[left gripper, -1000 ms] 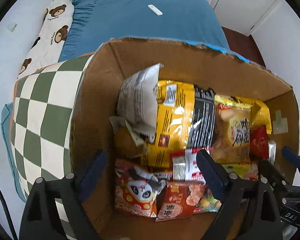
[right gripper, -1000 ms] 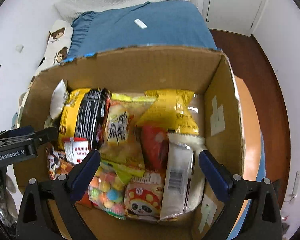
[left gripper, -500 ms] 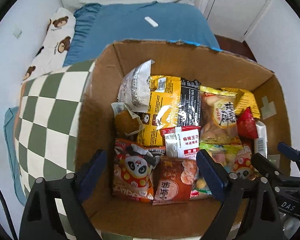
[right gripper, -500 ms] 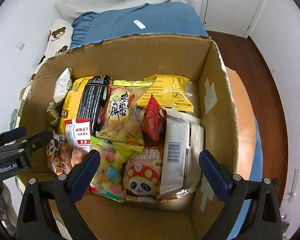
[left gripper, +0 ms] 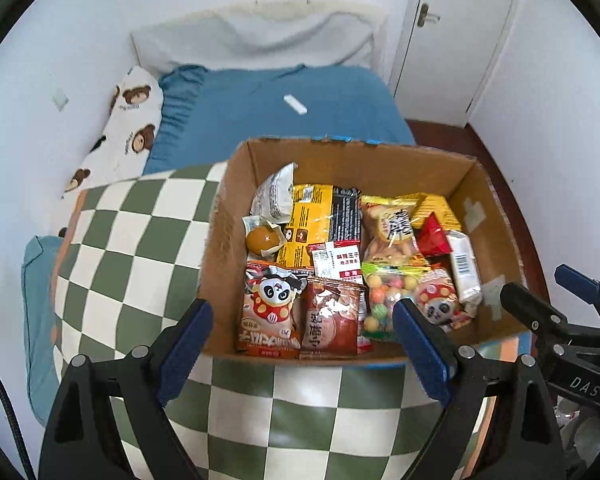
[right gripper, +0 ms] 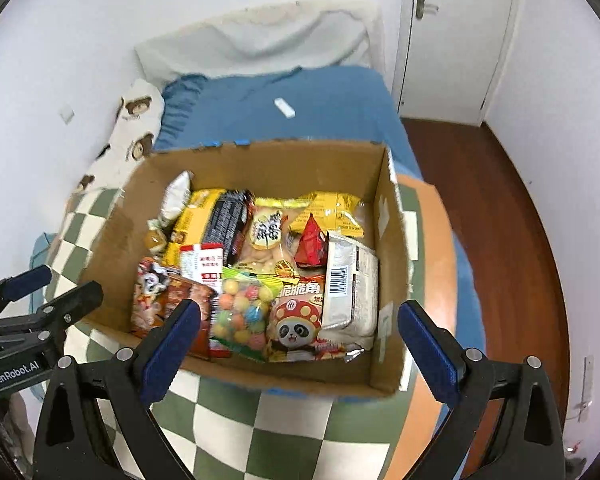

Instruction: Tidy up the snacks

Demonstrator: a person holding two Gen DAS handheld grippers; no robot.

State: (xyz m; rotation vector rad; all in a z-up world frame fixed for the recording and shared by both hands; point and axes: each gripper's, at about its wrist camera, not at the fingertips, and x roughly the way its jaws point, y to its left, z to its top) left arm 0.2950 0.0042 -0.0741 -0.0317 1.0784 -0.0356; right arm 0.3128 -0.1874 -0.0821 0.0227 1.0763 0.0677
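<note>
An open cardboard box (left gripper: 352, 162) (right gripper: 268, 160) stands on a green-and-white checked cushion (left gripper: 140, 232) on the bed. It holds several snack packs laid side by side: a panda bag (left gripper: 270, 312), a yellow-black bag (left gripper: 320, 220), a candy-ball bag (right gripper: 242, 312) and a white pack (right gripper: 350, 284). My left gripper (left gripper: 300, 344) is open and empty, above the box's near edge. My right gripper (right gripper: 300, 344) is open and empty, also above the near edge. Each gripper shows at the edge of the other's view.
A blue bedsheet (left gripper: 284, 120) with a small white remote (left gripper: 295, 104) lies behind the box. A bear-print pillow (left gripper: 128, 128) lies along the left wall. A white door (right gripper: 456, 40) and a brown wooden floor (right gripper: 500, 208) are to the right.
Both grippers have pulled back and up from the box, so the whole box and more of the room show now. Both stay open and empty.
</note>
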